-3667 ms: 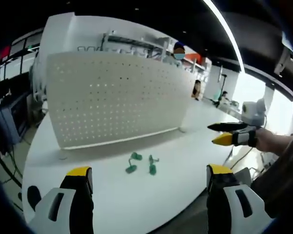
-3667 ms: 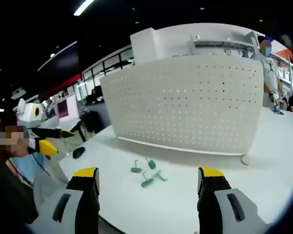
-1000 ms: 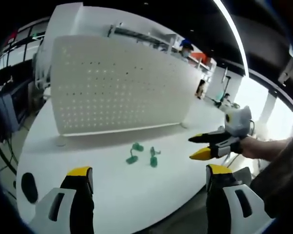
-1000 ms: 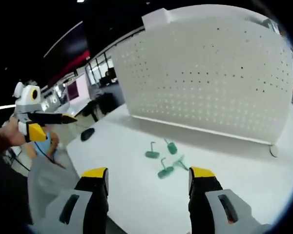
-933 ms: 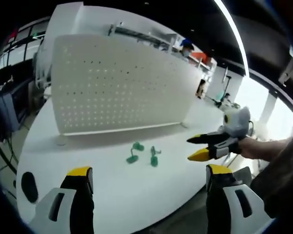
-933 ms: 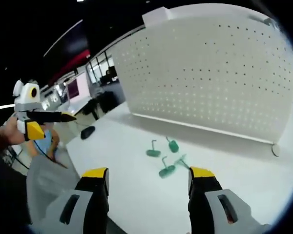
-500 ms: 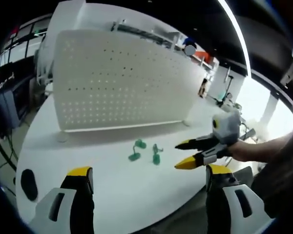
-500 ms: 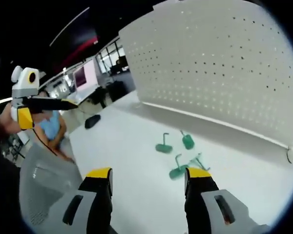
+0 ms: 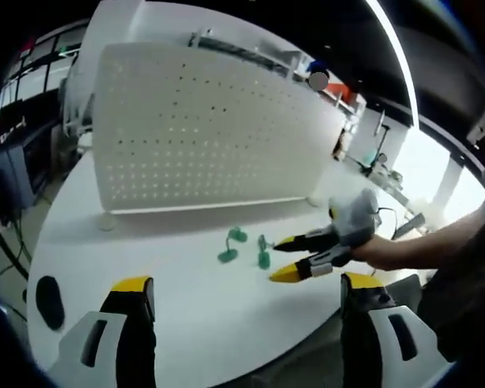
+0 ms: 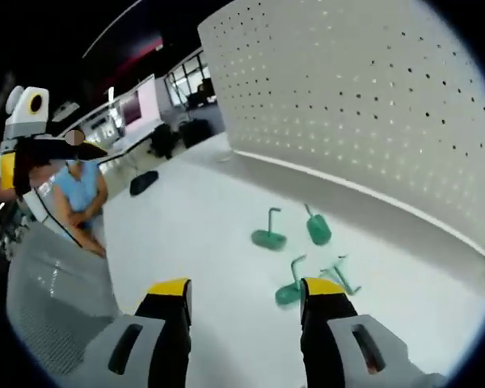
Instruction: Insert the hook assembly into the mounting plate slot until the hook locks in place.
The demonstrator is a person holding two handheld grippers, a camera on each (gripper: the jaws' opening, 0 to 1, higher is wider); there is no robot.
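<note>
Standing pegboard (image 9: 202, 129) on white table (image 9: 186, 315).

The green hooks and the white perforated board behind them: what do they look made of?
Green hooks: probably moulded plastic or coated metal, with thin bent stems on flat bases in a uniform matte green. Perforated board: likely painted sheet metal or plastic, a thin white panel with regular punched holes and light showing through them.

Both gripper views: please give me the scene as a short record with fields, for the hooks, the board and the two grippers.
hooks: four green hooks lying loose on the white table
board: white pegboard standing upright behind the hooks
right gripper: open, holds nothing, close to the hooks
left gripper: open, holds nothing, farther back
progress: no hook picked up or inserted yet
</note>
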